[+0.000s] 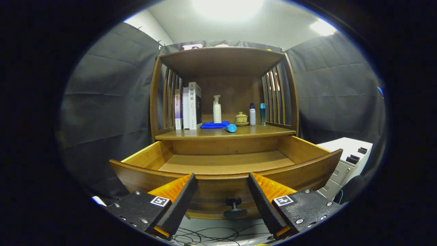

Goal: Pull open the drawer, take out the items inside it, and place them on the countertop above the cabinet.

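Drawer (225, 164) is pulled open, just ahead of the jaws, w/ its knob (235, 207) low between them. Gripper (222, 194) jaws are wide apart, holding nothing. On the bench (205, 134) above the drawer: blue cloth (215, 125), blue tube (231, 128), pump bottle (217, 109), small teapot (241, 118), 2 bottles (252, 114). Books (188, 106) stand at one side; one spine has printed characters, too small to read well. White box (348, 153) sits beside the cabinet.

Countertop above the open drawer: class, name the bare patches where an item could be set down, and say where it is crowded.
The countertop is bare along its front lip ahead of the books, and at the front right, before the two bottles. The middle is crowded: pump bottle, blue cloth, blue tube, lidded cup. The gripper, jaws open, flanks the drawer knob.
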`<move>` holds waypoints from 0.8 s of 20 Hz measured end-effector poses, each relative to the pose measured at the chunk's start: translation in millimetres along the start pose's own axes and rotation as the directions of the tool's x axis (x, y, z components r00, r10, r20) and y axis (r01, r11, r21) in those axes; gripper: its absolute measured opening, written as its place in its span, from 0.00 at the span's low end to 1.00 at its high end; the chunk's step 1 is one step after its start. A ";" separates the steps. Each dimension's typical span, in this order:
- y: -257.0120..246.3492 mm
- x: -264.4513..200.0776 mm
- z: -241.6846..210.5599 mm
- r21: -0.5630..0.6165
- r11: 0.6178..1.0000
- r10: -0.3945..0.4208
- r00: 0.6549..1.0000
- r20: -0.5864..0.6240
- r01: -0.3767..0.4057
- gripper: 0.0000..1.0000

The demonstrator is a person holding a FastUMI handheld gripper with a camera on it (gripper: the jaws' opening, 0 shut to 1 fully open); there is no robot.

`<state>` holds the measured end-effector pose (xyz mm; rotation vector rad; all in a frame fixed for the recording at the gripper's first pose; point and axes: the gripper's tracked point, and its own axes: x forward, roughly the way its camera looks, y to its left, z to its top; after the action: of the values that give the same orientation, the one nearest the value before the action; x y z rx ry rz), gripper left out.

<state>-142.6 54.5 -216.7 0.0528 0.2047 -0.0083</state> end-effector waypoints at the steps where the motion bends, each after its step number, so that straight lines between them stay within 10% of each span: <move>1: -0.8 3.7 0.2 -0.003 1.000 0.006 1.000 -0.002 -0.006 0.95; 16: 7.6 106.8 19.6 -0.041 0.999 -0.025 1.000 0.011 0.025 0.96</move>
<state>-33.9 60.7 -218.9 0.0094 0.1949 -0.0296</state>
